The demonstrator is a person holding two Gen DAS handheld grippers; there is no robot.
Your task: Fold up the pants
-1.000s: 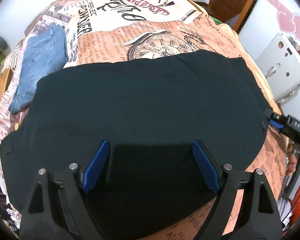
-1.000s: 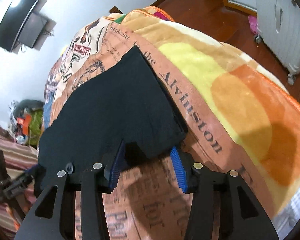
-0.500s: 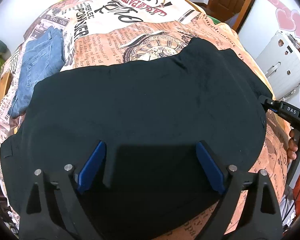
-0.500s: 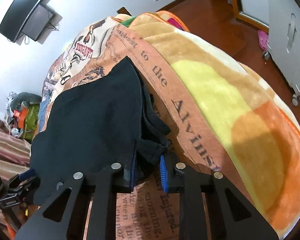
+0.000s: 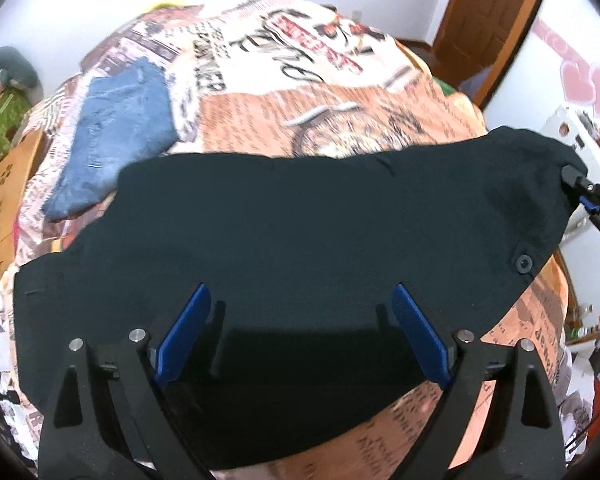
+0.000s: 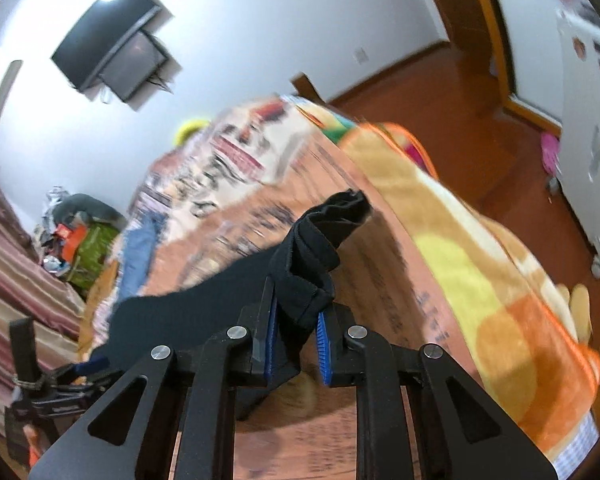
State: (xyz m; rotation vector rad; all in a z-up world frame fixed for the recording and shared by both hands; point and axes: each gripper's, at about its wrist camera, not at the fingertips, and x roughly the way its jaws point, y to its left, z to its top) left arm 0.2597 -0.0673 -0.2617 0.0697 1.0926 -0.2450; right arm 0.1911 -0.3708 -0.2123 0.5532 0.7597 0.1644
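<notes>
pants: black, smooth, spread on the bed ahead of the left tongs, one corner lifted | left tongs: spread wide, holding nothing | right tongs: clamped on bunched corner | jeans beyond, far left

**Bedroom around the bed**

A bed under a newspaper-print and orange-yellow blanket fills the room. Beyond its far end, a dark television hangs on the white wall. Right of the bed lie reddish wooden floor, a wooden door frame and a white cabinet.
</notes>
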